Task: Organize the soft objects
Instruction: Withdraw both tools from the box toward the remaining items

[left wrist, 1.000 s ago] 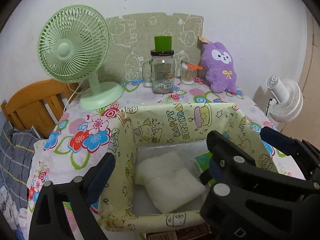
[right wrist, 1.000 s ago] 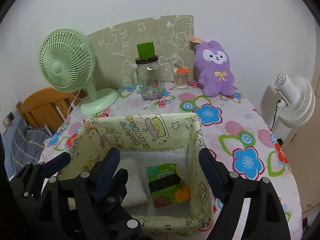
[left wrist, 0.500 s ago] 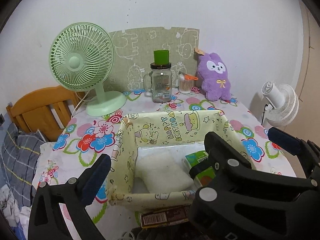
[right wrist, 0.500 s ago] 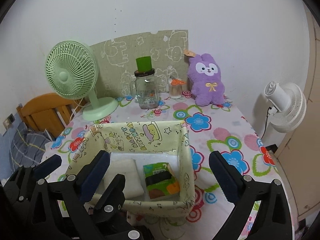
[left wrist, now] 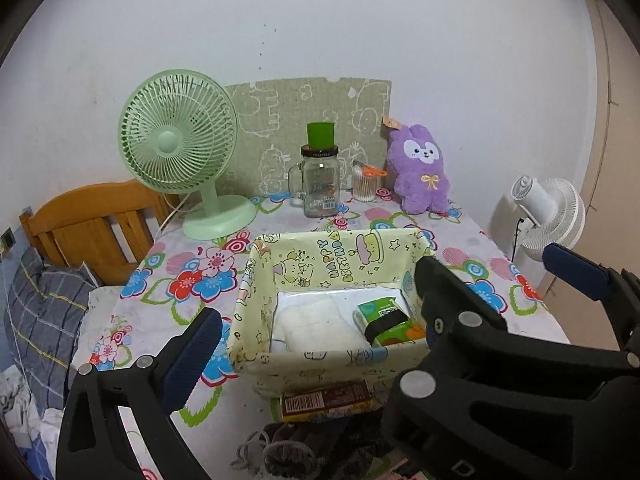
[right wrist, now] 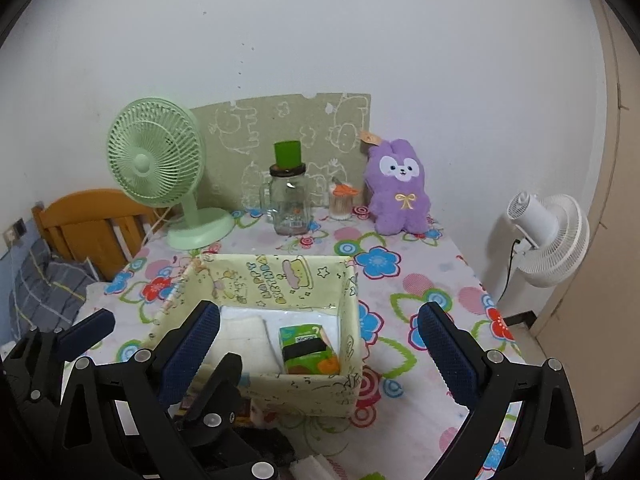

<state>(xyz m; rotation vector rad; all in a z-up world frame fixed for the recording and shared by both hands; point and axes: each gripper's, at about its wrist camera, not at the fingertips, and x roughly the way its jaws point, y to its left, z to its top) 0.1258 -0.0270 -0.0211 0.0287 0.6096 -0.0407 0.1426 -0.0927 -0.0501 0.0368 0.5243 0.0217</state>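
place: home bedroom | cues: wooden headboard (left wrist: 92, 216), plaid bedding (left wrist: 40, 320), plush bunny (left wrist: 420, 170), floral tablecloth (left wrist: 168, 288)

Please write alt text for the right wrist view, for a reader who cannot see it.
Open tongs hang empty over a yellow fabric box on a flowered tablecloth; inside lie a white towel and a green tissue pack. Behind stand a green fan, glass jar and purple plush rabbit.

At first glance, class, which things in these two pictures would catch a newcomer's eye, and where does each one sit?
Probably the yellow cartoon-print fabric box in the middle of the flowered tablecloth, holding a white folded cloth and a green tissue pack. Behind it, a purple plush bunny leans against the wall on the right, with a mint green fan on the left.
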